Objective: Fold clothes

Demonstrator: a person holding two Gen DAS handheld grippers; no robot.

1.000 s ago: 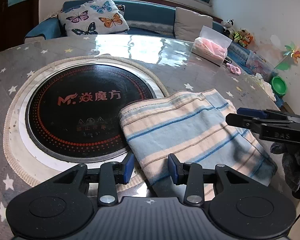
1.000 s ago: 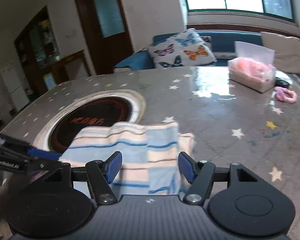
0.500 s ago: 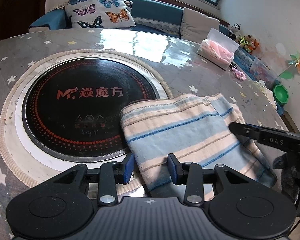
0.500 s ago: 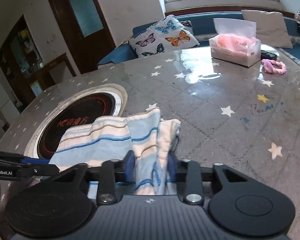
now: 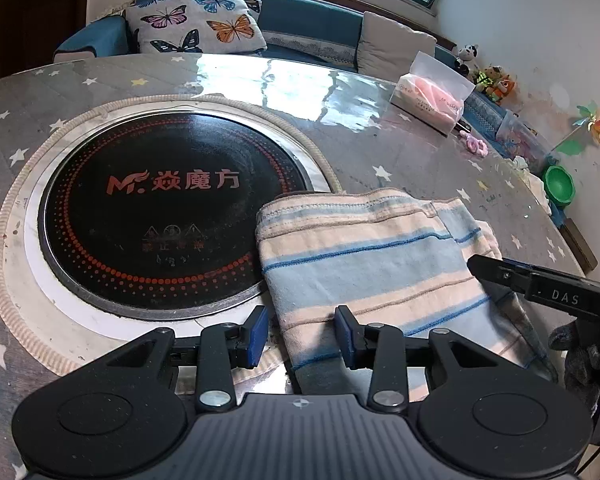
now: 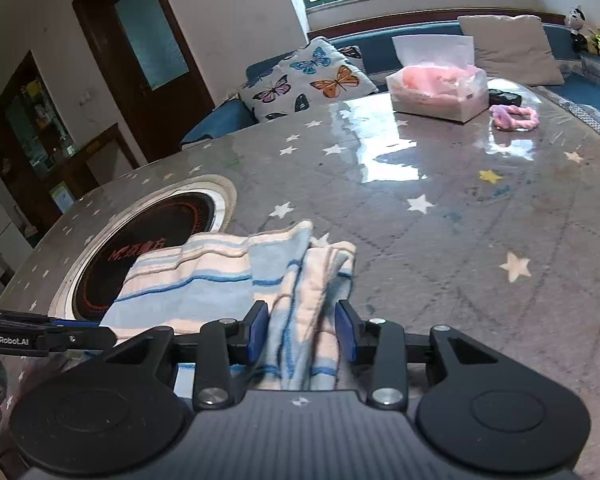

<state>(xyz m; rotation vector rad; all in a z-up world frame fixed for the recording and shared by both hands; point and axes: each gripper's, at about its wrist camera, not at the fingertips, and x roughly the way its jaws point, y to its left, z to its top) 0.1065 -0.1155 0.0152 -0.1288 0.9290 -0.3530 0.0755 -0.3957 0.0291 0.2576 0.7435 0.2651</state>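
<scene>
A folded cloth (image 5: 364,256) with blue and cream stripes lies on the table, its left edge over the rim of the black round hotplate (image 5: 160,216). My left gripper (image 5: 300,336) stands open over the cloth's near left corner, and its left pad is clear of the fabric. My right gripper (image 6: 300,332) straddles the bunched right edge of the cloth (image 6: 304,280). Its jaws are opening, with the fabric loose between the pads. Each gripper shows in the other's view: the right gripper (image 5: 480,266) and the left gripper (image 6: 104,330).
A star-patterned glossy table (image 6: 440,240) runs to the far side. On it sit a tissue pack (image 6: 436,88) and a pink hair tie (image 6: 514,118). A sofa with a butterfly cushion (image 5: 196,24) stands behind. A gloved hand (image 5: 584,356) is at the right edge.
My right gripper closed on the cloth's right edge and bunched it up, then its jaws spread again. The left gripper stayed where it was.
</scene>
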